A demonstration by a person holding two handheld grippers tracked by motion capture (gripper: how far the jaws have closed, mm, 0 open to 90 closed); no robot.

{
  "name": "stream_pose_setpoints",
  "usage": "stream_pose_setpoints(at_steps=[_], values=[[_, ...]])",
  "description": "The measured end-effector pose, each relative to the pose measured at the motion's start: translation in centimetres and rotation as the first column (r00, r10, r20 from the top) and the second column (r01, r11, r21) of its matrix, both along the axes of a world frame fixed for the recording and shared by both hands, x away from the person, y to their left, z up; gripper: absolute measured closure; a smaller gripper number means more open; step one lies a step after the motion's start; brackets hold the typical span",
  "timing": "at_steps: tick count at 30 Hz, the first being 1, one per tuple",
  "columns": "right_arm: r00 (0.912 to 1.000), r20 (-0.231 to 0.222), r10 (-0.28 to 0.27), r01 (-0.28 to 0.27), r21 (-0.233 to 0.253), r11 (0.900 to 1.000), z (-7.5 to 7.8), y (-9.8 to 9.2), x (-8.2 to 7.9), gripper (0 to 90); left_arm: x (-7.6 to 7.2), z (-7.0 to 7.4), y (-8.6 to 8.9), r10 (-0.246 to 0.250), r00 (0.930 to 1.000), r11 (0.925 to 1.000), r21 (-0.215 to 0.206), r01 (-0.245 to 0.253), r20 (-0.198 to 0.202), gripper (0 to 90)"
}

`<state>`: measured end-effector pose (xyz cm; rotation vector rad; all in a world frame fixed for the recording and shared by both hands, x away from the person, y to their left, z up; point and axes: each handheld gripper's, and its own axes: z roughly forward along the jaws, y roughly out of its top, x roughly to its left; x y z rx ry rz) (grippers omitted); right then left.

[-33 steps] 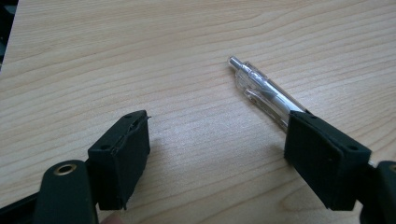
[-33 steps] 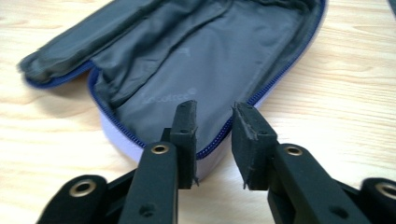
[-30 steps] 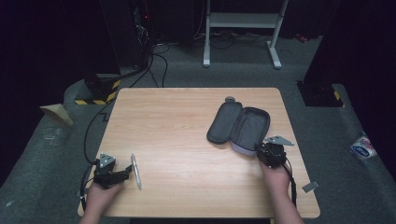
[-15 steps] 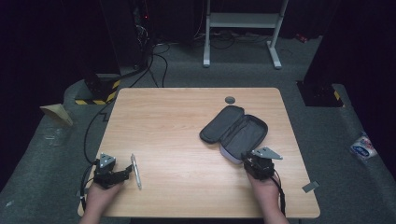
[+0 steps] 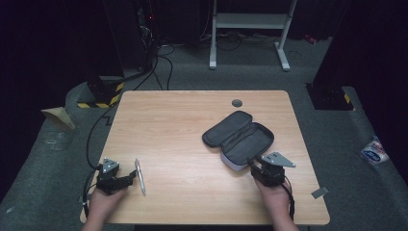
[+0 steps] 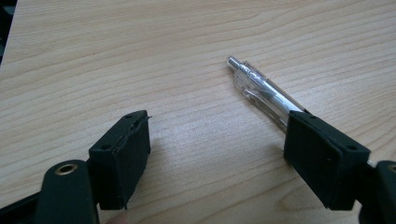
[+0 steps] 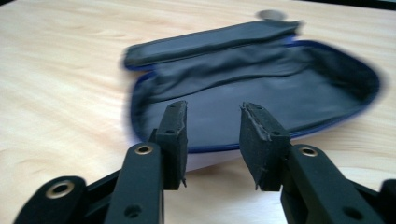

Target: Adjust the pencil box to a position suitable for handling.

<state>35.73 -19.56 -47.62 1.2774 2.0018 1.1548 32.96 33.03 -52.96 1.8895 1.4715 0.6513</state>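
Note:
A clear ballpoint pen (image 5: pixel 139 175) lies near the table's front left corner. My left gripper (image 5: pixel 130 179) rests on the wood just left of it, open. In the left gripper view the pen (image 6: pixel 264 91) runs out from behind the right-hand jaw, and the left gripper (image 6: pixel 217 135) has bare wood between its jaws. An open dark grey pencil case (image 5: pixel 238 139) lies right of centre. My right gripper (image 5: pixel 257 163) sits at its near end. In the right gripper view the right gripper (image 7: pixel 212 116) stands open with a narrow gap, and the case (image 7: pixel 261 88) is blurred just beyond.
The wooden table (image 5: pixel 183 125) has a small grey disc (image 5: pixel 236 102) near its far edge. On the floor are cables, a white metal stand (image 5: pixel 250 29) at the back, a yellow-black striped base (image 5: pixel 103 98) at the left and a white packet (image 5: pixel 373 150) at the right.
The pencil case has slid and turned toward the near left. My right gripper has drawn back toward the front edge. The left gripper and pen have stayed put.

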Motion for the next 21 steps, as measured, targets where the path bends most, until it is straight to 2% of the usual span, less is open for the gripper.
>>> stream_pose_setpoints(at_steps=[6,12,14,16,21], values=[[0.9955,0.002,-0.095,0.095,-0.012,0.995,1.0,-3.2,3.3,56.2,-0.2,0.0,0.0,-0.004,1.0,1.0,0.006,0.004,0.005,25.8],[0.9823,-0.019,-0.186,0.185,-0.045,0.982,1.5,-5.2,7.1,52.5,-0.2,0.0,0.0,-0.002,1.0,1.0,0.006,0.002,0.009,26.8],[0.9805,-0.027,-0.195,0.193,-0.055,0.98,1.4,-5.5,8.1,52.4,-0.3,0.1,0.0,-0.011,0.9999,0.9999,0.005,0.011,0.008,28.6],[0.976,-0.057,-0.21,0.206,-0.067,0.976,1.1,-5.8,9.0,52.3,-0.3,0.1,0.1,-0.017,0.9998,0.9998,0.008,0.017,0.01,29.5],[0.9684,-0.091,-0.232,0.225,-0.084,0.971,0.4,-6.5,10.4,52.8,-0.5,0.1,0.1,-0.016,0.9997,0.9999,0.006,0.016,0.02,34.5]])
